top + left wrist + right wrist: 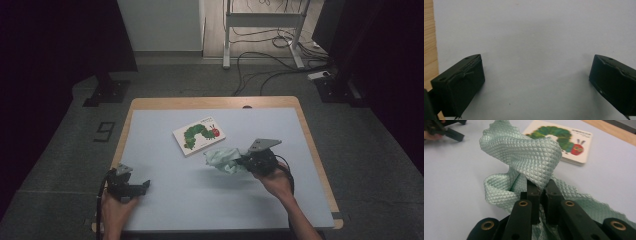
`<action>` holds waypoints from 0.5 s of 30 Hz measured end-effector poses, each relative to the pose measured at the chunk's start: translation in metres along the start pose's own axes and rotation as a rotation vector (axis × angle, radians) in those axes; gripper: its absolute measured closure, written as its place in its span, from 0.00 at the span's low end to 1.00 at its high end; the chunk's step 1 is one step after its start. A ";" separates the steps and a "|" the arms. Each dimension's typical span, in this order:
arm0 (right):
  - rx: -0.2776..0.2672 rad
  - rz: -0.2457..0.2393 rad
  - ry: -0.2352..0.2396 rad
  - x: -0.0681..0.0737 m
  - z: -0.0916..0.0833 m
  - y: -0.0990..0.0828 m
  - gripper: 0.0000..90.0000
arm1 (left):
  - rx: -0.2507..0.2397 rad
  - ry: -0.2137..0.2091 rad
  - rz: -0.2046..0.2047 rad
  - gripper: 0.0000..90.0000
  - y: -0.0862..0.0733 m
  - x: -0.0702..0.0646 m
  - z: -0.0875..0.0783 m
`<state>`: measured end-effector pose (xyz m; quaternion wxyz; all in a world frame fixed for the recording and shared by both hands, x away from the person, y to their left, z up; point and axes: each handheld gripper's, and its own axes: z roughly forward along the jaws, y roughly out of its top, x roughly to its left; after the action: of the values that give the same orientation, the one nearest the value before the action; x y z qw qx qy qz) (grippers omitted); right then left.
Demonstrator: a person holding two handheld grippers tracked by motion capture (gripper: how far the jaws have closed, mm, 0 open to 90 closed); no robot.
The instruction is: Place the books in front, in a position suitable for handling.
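The left gripper (536, 85) has its two black jaws standing wide apart, one rising at either lower corner, with nothing between them. Ahead of and between the fingers (461, 85) lies bare pale grey mat (531, 37). Just outside the left-hand finger a strip of wooden table edge (429, 45) borders the mat.

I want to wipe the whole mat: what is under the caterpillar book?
The book lies flat on the pale mat; only mat shows around it. Whatever its cover hides cannot be seen.
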<state>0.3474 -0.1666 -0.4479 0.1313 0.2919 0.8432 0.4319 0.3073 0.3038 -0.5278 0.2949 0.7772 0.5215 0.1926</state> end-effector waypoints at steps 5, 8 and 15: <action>-0.011 0.023 -0.038 -0.012 -0.010 -0.006 0.92 | -0.001 0.000 0.000 0.00 0.000 0.000 0.000; -0.015 0.040 -0.067 -0.020 -0.018 -0.011 0.92 | 0.000 0.000 0.000 0.00 0.000 0.000 0.000; -0.025 0.079 -0.118 -0.036 -0.031 -0.022 0.92 | -0.001 0.001 0.000 0.00 0.000 0.000 0.000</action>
<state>0.3534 -0.2188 -0.4483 0.1673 0.3483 0.8163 0.4293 0.3072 0.3037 -0.5279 0.2949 0.7769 0.5217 0.1932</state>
